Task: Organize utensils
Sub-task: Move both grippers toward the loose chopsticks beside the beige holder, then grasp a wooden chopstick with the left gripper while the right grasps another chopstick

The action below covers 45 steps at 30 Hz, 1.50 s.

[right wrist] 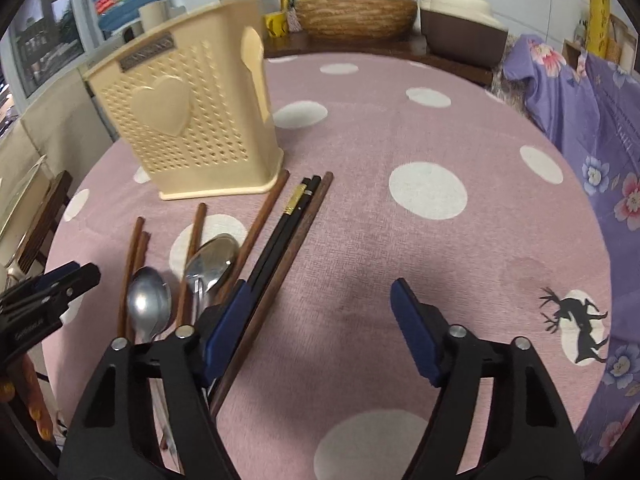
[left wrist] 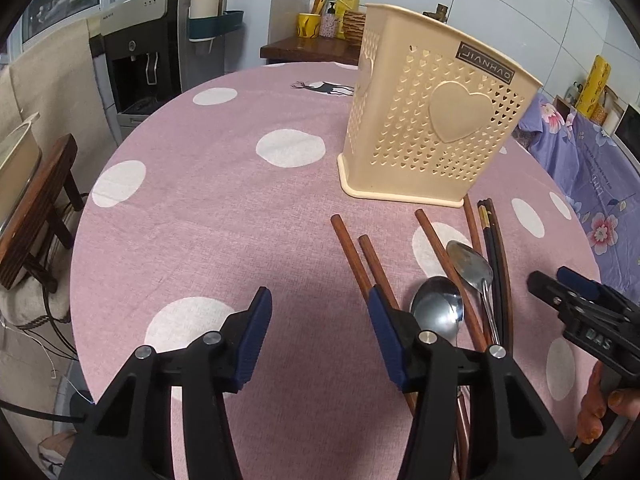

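A cream perforated utensil holder [left wrist: 430,128] with a heart stands on the pink dotted tablecloth; it also shows in the right wrist view [right wrist: 188,120]. In front of it lie several brown wooden chopsticks [left wrist: 352,252], a black pair [right wrist: 280,232] and two metal spoons [left wrist: 438,308] [right wrist: 212,260]. My left gripper [left wrist: 320,320] is open and empty, above the cloth just left of the utensils. My right gripper [right wrist: 320,312] is open and empty, just right of the utensils; its left finger overlaps the black chopsticks in the view.
The round table's edge [left wrist: 86,240] drops off at the left, with a wooden stool [left wrist: 40,216] and a water dispenser [left wrist: 140,52] beyond. A purple floral cloth [right wrist: 600,128] lies at the right. A woven bowl [right wrist: 356,16] sits on a counter behind.
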Tool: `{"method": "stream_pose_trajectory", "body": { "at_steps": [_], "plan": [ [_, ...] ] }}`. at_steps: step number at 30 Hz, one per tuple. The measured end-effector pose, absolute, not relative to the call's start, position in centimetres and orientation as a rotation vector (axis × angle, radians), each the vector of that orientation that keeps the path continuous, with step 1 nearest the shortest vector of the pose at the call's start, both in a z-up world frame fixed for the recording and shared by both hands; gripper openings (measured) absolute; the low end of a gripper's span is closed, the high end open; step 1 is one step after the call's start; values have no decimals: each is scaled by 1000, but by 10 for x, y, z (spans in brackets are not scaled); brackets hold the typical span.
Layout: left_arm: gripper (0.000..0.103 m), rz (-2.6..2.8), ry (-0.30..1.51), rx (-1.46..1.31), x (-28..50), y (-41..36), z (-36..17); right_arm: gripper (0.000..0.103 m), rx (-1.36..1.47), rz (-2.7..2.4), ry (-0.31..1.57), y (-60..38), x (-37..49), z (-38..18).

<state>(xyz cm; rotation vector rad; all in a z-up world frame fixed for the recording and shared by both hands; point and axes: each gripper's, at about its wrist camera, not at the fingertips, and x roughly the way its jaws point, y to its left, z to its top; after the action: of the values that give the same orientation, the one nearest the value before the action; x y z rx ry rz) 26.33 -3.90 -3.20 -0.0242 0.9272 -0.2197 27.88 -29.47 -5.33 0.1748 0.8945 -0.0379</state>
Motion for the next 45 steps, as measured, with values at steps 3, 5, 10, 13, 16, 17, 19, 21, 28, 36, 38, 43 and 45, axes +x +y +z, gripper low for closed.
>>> {"method": "stream_pose_trajectory", "body": {
  "at_steps": [3,5,10,13,16,17,19,21,28,36,38,43,45],
  "plan": [
    [51,-216,932,-15,267,-43,-34,62,203,-57,921,-294,291,-60],
    [51,-216,937,-15,270,-44,-36,59,219,-57,928,-292,297,-61],
    [50,-206,952,-17,277,-46,-41,51,215,-86,940,-288,308,-63],
    [50,-204,955,-19,279,-47,-43,47,210,-99,945,-289,311,-62],
    [50,-203,952,-14,280,-49,-43,43,213,-102,949,-294,310,-63],
    [50,-203,952,-15,281,-49,-44,42,220,-98,946,-297,310,-63],
    [50,-203,953,-19,282,-50,-44,42,225,-102,951,-300,311,-64],
    [50,-203,956,-16,284,-51,-45,41,232,-108,953,-303,312,-64],
    [48,-189,959,24,287,-60,-50,41,249,-107,951,-304,315,-64],
    [21,-148,949,107,300,-66,-51,34,246,-115,950,-308,326,-65],
    [15,-149,951,111,303,-61,-51,31,263,-114,955,-313,329,-65],
    [14,-144,965,94,310,-59,-50,31,283,-130,961,-315,341,-65],
    [14,-141,962,101,310,-63,-50,31,291,-133,961,-313,345,-65]
  ]
}}
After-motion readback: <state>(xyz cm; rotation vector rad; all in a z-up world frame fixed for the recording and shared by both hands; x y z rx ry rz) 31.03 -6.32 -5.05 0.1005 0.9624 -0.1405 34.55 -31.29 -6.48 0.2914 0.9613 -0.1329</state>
